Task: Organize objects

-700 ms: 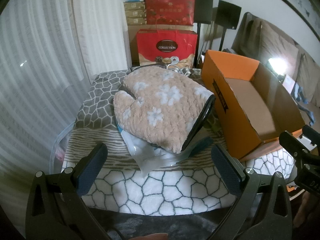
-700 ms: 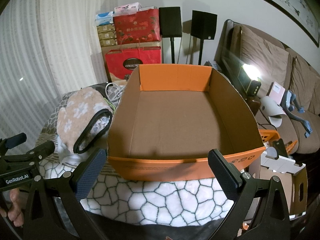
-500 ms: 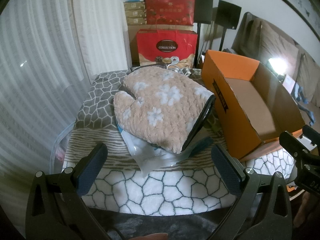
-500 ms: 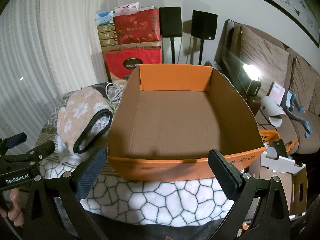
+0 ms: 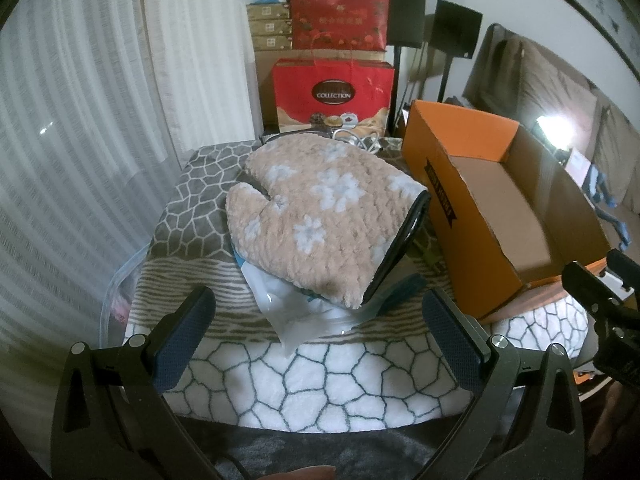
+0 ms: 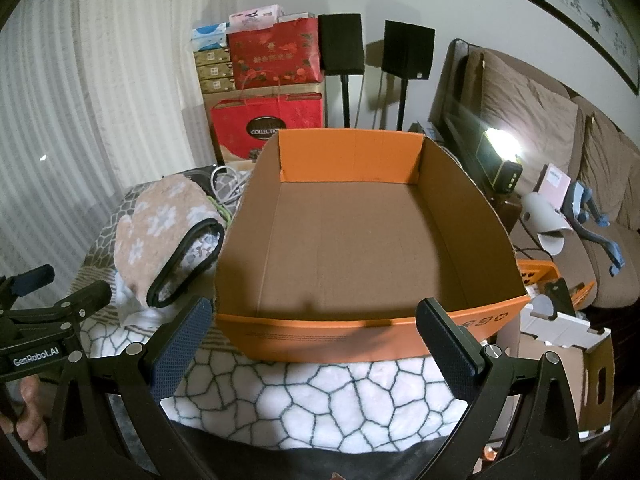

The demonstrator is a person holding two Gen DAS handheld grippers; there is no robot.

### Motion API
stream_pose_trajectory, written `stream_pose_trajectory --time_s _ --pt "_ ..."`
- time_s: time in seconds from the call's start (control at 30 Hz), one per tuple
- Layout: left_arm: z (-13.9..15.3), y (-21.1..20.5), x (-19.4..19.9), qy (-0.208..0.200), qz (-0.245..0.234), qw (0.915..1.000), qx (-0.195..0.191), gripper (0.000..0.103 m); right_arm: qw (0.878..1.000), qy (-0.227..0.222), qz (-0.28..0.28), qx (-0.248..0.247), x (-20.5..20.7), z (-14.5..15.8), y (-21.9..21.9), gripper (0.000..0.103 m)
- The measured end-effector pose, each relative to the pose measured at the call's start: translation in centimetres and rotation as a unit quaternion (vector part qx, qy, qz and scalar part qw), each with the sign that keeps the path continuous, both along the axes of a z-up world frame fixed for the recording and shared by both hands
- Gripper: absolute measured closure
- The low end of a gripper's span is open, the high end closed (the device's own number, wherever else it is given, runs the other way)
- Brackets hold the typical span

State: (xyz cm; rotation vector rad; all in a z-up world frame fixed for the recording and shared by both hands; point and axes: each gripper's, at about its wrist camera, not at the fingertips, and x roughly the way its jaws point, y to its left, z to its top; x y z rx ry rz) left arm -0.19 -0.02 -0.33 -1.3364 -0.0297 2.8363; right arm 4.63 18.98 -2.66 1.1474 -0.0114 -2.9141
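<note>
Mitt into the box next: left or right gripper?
Probably left. The left hand-held gripper is open and faces the mitt head-on; the right hand-held gripper is open but faces the empty box, mitt off to its left.

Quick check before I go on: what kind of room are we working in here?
Most likely a home living room: a brown sofa along the right, two black speakers on stands, and stacked gift boxes by the curtain.
</note>
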Motion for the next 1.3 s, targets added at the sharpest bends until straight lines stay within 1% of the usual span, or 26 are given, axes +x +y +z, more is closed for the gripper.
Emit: stream_pose_trajectory --time_s 0.33,0.5,0.6,0.7,0.8,0.9,1.0,1.13,1.2,1.3 --pt "0.0 -0.1 -0.3 -0.001 0.0 1.0 -0.002 0.0 1.0 -0.001 -0.009 -0.003 -0.2 0.1 0.9 0.0" --pt "0.0 -0.5 -0.8 -0.001 -0.001 1.0 0.003 0.0 1.0 -0.002 -0.017 0.0 -0.5 0.3 2.0 0.0" --pt "0.0 -0.8 -1.3 0.001 0.002 1.0 -0.004 0.0 1.0 -0.002 -0.023 0.001 -0.7 0.4 2.8 0.0" --pt "-0.2 -1.4 -1.9 -0.002 0.006 1.0 -0.004 0.0 1.0 -0.003 -0.031 0.003 -1.0 0.4 3.7 0.0" --pt "-0.8 -2.8 -2.7 -0.007 0.02 0.9998 0.003 0.0 0.999 -0.004 -0.041 0.009 -1.4 0.4 5.0 0.0" --pt "-1.6 -4.6 -3.5 -0.018 0.035 0.9992 0.011 0.001 0.999 -0.012 -0.048 0.012 -1.9 0.4 6.6 0.0" --pt "-2.5 -6.3 -4.4 -0.033 0.048 0.9979 0.029 0.003 0.998 -0.024 -0.05 0.005 -2.4 0.2 8.5 0.0" --pt "-3.5 -8.3 -5.2 -0.054 0.052 0.9939 0.082 0.003 0.997 -0.027 -0.071 0.004 -2.7 0.3 11.0 0.0" --pt "-4.0 -8.8 -5.5 -0.061 0.05 0.9921 0.098 0.004 0.996 -0.028 -0.081 0.005 -2.8 0.4 12.1 0.0" --pt "-4.4 -8.6 -5.8 -0.071 0.046 0.9906 0.108 0.013 0.995 -0.031 -0.095 0.009 -3.1 0.2 13.6 0.001"
